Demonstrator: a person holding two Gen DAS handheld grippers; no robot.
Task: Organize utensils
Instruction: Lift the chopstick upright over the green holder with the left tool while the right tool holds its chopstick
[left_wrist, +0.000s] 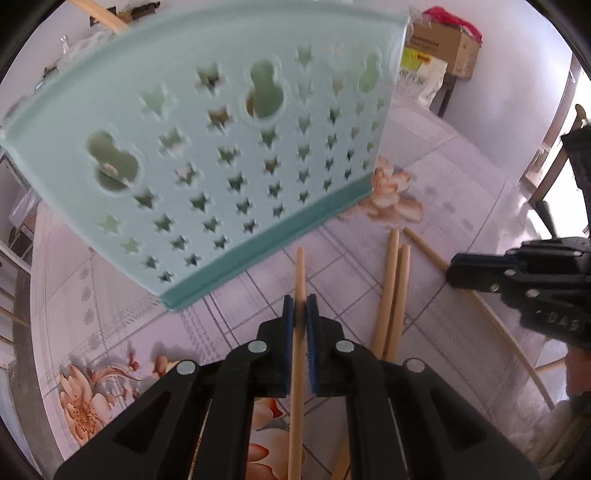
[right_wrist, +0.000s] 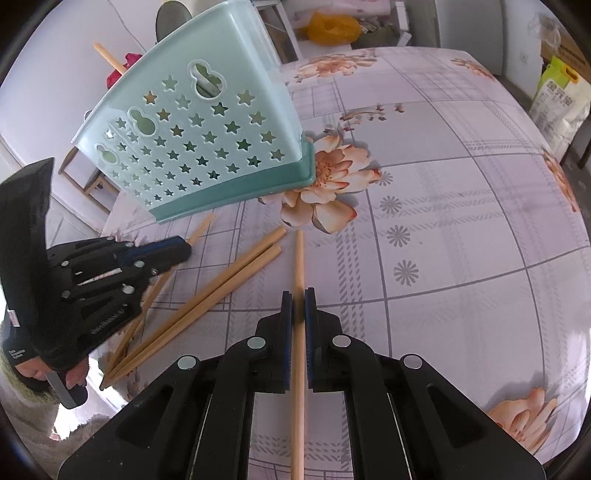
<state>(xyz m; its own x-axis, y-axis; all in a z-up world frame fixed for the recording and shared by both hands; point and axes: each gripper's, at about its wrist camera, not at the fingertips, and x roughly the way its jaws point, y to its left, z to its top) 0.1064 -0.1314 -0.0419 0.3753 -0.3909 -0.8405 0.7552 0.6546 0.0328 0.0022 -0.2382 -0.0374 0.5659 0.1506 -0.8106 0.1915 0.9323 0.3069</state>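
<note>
Chopstick (right_wrist: 297, 332) ends cropped (both tools (left_wrist: 300, 314) clamped).

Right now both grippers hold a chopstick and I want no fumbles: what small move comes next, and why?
Probably lift the left gripper with its chopstick toward the green holder's open top. The right gripper also grips a chopstick; two more lie loose.

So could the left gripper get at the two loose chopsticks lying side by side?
Probably not yet: the left gripper is shut on a chopstick. The pair itself lies uncovered.
</note>
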